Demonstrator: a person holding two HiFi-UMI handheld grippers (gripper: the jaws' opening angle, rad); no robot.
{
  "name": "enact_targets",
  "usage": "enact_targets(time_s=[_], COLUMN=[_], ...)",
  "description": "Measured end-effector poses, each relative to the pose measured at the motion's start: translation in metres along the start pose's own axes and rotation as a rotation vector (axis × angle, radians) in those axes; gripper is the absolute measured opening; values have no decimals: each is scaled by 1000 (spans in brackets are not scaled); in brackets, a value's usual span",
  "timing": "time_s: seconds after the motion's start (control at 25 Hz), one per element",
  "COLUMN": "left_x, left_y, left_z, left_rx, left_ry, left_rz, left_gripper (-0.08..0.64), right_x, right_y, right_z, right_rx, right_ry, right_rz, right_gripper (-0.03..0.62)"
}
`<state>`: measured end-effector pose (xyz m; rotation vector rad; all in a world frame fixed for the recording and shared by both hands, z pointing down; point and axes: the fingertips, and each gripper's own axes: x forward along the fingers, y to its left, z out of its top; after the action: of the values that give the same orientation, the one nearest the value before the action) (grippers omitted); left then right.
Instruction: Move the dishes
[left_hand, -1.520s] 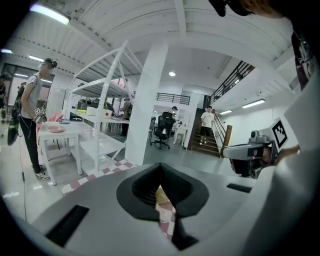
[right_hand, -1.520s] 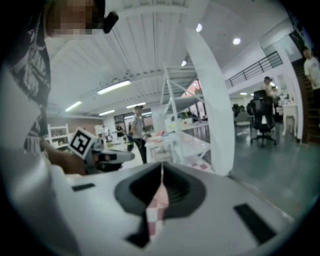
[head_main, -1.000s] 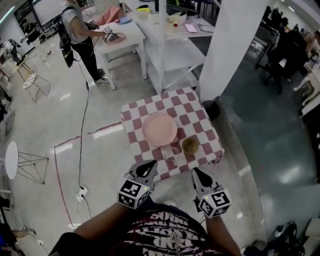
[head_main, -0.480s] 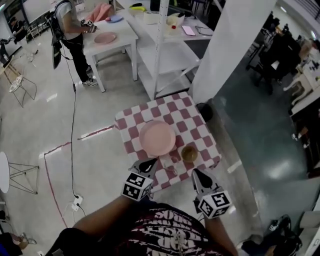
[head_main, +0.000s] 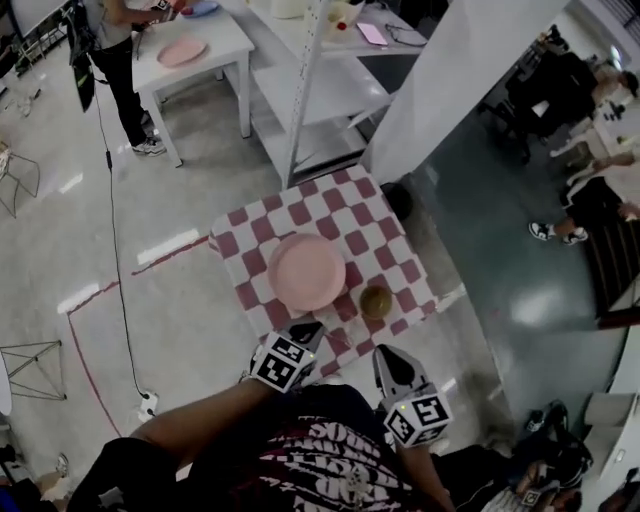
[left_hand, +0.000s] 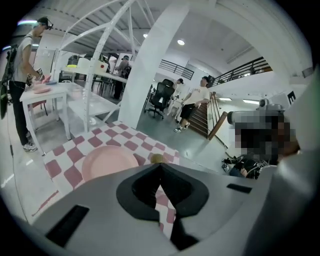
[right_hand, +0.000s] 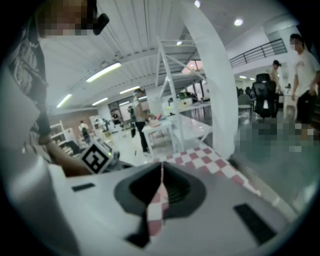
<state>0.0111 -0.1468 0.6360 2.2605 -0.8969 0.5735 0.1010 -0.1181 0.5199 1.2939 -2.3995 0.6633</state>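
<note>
Left tool (head_main: 310, 327) and right tool (head_main: 384, 352), both clenched empty, hover at the near edge of the checkered tabletop (head_main: 250, 238), probably lining up on the untouched pink plate (head_main: 305, 272) and the olive bowl (head_main: 376, 300) just beside it.
</note>
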Motion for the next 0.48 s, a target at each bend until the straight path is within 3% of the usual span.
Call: enact_targets(time_s=[0.16, 0.28, 0.4, 0.48], left_x=[13, 9, -6, -26], left_y=[3, 7, 4, 11], left_z=[-4, 9, 30, 47], left_rx=[-36, -34, -24, -6], left_ry=[12, -8, -75, -149], left_rz=[-5, 32, 98, 186], left_gripper=[31, 31, 31, 31], right_x=[3, 13, 22, 37], right_y=[-16, -30, -45, -48], right_z=[-11, -17, -15, -6], right_rx=[27, 78, 82, 56], right_ry=[15, 23, 39, 28], right_rz=[-16, 4, 46, 98], right_gripper=[35, 35, 35, 37])
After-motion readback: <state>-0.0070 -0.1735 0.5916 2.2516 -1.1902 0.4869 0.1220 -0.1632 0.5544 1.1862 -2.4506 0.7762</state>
